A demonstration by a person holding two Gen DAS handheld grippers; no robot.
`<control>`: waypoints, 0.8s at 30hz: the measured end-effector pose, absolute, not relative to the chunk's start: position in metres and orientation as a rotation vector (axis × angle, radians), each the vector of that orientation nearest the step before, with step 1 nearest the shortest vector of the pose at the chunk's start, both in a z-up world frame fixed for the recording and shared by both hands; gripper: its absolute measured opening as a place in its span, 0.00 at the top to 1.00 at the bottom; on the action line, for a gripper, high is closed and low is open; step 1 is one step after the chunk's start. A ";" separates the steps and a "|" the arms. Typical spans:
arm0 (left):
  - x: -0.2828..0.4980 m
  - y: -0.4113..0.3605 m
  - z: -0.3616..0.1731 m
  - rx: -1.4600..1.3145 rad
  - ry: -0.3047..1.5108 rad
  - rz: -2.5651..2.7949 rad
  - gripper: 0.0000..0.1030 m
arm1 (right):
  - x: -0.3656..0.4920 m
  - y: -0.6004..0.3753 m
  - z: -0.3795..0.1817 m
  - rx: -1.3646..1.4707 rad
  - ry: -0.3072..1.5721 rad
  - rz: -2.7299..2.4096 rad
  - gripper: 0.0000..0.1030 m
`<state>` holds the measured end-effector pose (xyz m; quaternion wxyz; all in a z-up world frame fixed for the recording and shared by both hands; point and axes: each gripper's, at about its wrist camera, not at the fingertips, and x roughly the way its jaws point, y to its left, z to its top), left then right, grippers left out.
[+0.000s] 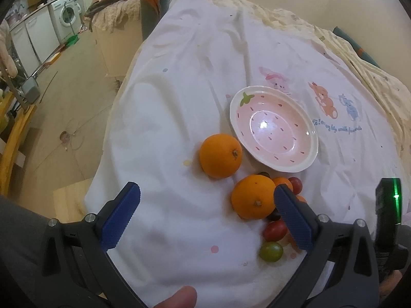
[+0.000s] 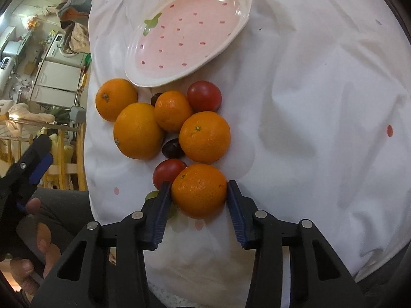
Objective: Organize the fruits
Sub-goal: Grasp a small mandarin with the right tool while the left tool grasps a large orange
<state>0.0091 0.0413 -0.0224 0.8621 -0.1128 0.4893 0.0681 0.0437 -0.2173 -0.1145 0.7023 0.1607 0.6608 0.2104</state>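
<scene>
A pink strawberry-pattern plate (image 1: pixel 303 164) (image 2: pixel 239 25) lies empty on the white cloth. Several oranges cluster before it (image 1: pixel 221 155) (image 2: pixel 138 131), with red cherry tomatoes (image 2: pixel 204 96) (image 1: pixel 274 230), dark grapes (image 2: pixel 172 148) and a green grape (image 1: pixel 271 251) among them. My right gripper (image 2: pixel 197 192) is shut on the nearest orange (image 2: pixel 199 190), its fingers pressing both sides. My left gripper (image 1: pixel 205 205) is open and empty, its right finger (image 1: pixel 292 215) beside an orange (image 1: pixel 253 196). The left gripper also shows in the right wrist view (image 2: pixel 33 164).
The white cloth (image 1: pixel 179 89) covers a table whose left edge drops to the floor (image 1: pixel 64 97). A cushion (image 1: pixel 151 7) lies at the far end. A washing machine (image 1: pixel 65 12) and a yellow wooden frame (image 1: pixel 15 133) stand at the left.
</scene>
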 end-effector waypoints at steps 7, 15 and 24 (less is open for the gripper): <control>0.011 0.046 -0.032 -0.220 1.086 0.170 0.01 | 0.058 -0.229 -0.070 0.375 1.350 0.522 0.57; 0.022 0.028 -0.059 -0.241 1.256 0.087 0.01 | 0.072 -0.260 -0.068 0.472 1.293 0.495 0.57; 0.052 -0.008 -0.089 -0.282 1.339 -0.020 0.22 | 0.072 -0.271 -0.078 0.512 1.276 0.452 0.57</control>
